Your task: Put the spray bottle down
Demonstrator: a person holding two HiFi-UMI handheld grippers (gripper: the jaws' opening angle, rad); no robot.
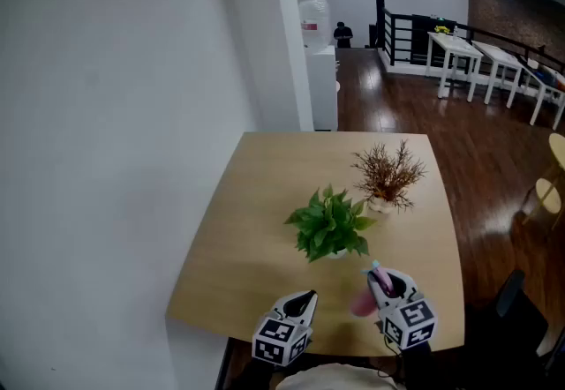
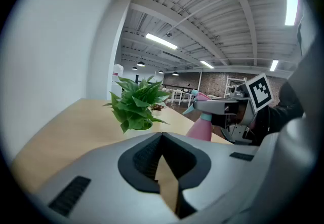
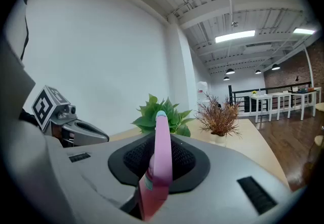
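Observation:
A pink spray bottle (image 1: pixel 361 303) with a pale blue collar is held by its neck in my right gripper (image 1: pixel 381 281), which is shut on it near the table's front right. The right gripper view shows the bottle's pink head (image 3: pixel 162 152) standing up between the jaws of that gripper (image 3: pixel 161 139). I cannot tell whether its base touches the wood. My left gripper (image 1: pixel 303 299) hovers to the left of the bottle, shut with nothing in it. From the left gripper view, its jaws (image 2: pixel 162 138) meet at the tips, and the bottle (image 2: pixel 201 127) is ahead on the right.
The light wooden table (image 1: pixel 256 203) stands against a white wall (image 1: pixel 115 132). A green potted plant (image 1: pixel 330 224) sits mid-table just beyond the bottle, and a brown dried plant (image 1: pixel 387 177) in a small pot behind it to the right. White tables (image 1: pixel 477 57) stand far off.

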